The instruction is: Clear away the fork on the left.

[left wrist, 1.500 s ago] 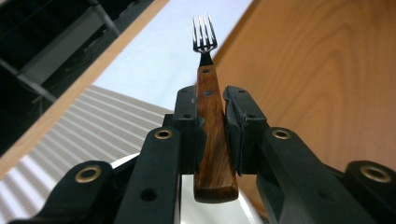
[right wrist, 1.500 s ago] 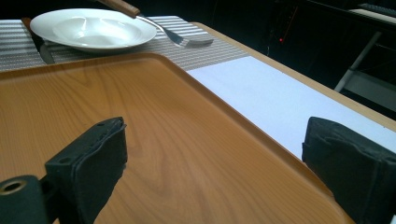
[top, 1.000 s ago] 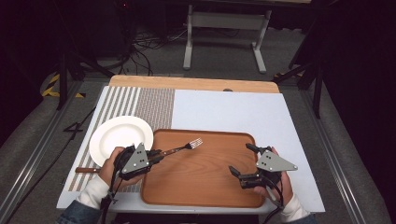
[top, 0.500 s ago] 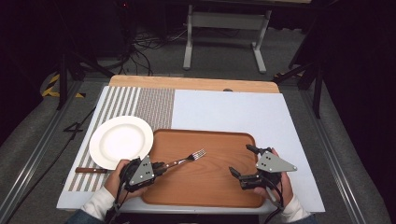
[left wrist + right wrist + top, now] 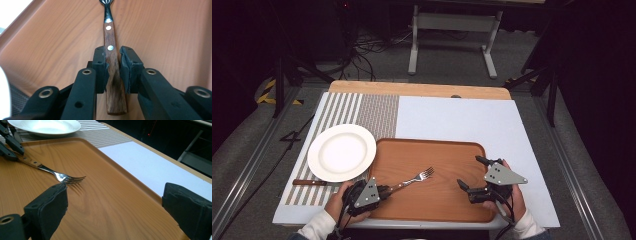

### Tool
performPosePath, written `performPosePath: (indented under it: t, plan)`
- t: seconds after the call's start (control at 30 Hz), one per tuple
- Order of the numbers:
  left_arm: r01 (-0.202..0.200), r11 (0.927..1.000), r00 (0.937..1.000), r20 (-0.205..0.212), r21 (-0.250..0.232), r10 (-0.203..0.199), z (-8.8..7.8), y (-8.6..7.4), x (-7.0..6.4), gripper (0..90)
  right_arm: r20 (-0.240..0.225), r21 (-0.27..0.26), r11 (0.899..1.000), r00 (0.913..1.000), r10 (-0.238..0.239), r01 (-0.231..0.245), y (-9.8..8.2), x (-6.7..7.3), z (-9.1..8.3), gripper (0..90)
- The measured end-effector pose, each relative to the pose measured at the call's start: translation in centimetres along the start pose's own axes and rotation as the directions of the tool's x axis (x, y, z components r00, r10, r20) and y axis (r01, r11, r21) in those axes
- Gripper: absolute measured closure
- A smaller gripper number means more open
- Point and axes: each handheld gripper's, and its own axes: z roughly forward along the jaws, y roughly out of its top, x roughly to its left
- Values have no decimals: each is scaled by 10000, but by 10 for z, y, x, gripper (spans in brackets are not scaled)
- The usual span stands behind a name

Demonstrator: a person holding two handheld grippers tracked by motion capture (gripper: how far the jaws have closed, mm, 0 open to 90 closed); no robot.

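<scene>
Two grippers are in my hands at the near edge of the bench (image 5: 452,117). My left gripper (image 5: 113,66) is clamped on the wooden handle of the fork (image 5: 412,179), which lies on the left part of the wooden tray (image 5: 432,150), tines pointing far and right. My right gripper (image 5: 468,174) hovers over the tray's right side, jaws wide apart, holding nothing. Left of the tray sits a white plate (image 5: 341,152).

Black two-finger grippers (image 5: 384,190) with grey triangular plates, brass-ringed screw holes, white sleeves (image 5: 319,227).
</scene>
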Motion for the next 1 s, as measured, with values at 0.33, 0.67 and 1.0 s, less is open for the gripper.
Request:
performPosePath:
  t: [0.33,0.67,1.0]
  plan:
    - [159,9979,9993,360,-633,-136,-8,0,-1,692,-100,54,10000,9999,38,-37,-1,0,0,70]
    - [-395,9944,9956,805,-982,475,-4,22,19,899,-121,109,9999,9999,39,-38,-1,0,2,69]
    - [-1612,9845,9714,1651,-690,1706,34,58,23,900,-92,247,9997,9999,81,-78,-4,-1,3,69]
